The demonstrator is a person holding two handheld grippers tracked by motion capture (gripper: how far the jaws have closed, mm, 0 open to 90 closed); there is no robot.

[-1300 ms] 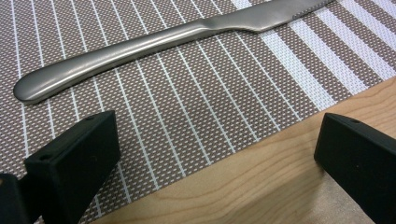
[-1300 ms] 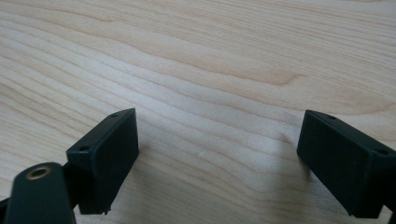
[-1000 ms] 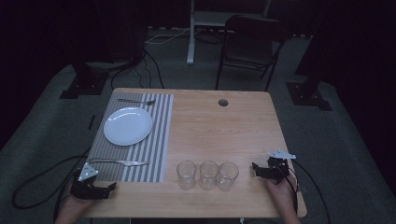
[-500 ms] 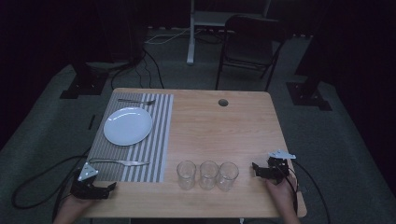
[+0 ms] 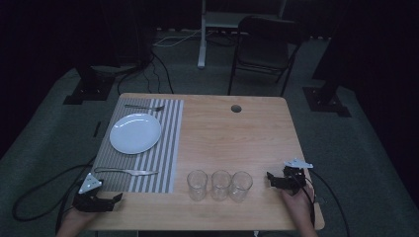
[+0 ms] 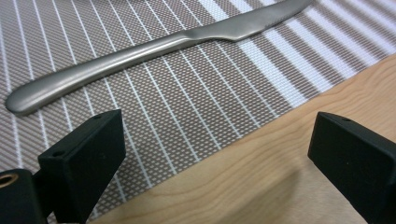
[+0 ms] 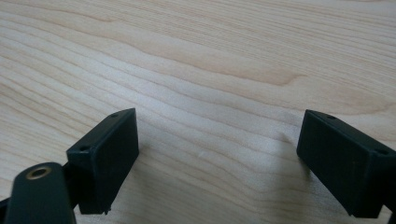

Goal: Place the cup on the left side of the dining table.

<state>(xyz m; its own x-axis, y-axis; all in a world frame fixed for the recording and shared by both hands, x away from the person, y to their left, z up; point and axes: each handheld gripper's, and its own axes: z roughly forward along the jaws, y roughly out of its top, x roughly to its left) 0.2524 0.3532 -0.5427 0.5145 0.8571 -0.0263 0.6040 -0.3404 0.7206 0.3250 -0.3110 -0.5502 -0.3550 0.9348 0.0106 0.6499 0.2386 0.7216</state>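
a pale wooden worktop [image 5: 232,133] stands on grey carpet in a dark room, with a folding chair [image 5: 264,47] well beyond its far edge. the right half of the worktop is bare wood, apart from a small round hole [image 5: 236,108] near the far edge, so the widest open room lies there and in the middle.

a striped placemat [image 5: 163,148] covers the left part, running from near the far edge almost to the near edge. its right border stops just beside the row of glasses. on it a white plate [image 5: 135,133] sits toward the far side, a fork [image 5: 144,107] lies beyond the plate close to the mat's far border, and a knife [image 5: 126,171] lies near the mat's near border, pointing right.

three clear glasses [image 5: 219,185] stand upright in a tight row on the wood near the front edge, just right of the mat.

the left tongs [image 5: 114,199] rest low at the near left corner, held by a hand at the bottom edge. in the left gripper view its jaws stand wide apart and hold nothing, one over the mat, the other over bare wood, with the mat's border running between them and the knife's handle [image 6: 93,70] just ahead.

the right tongs [image 5: 271,177] sit near the front right edge, just right of the glasses but apart from them. in the right gripper view its jaws gape wide over bare wood, empty.
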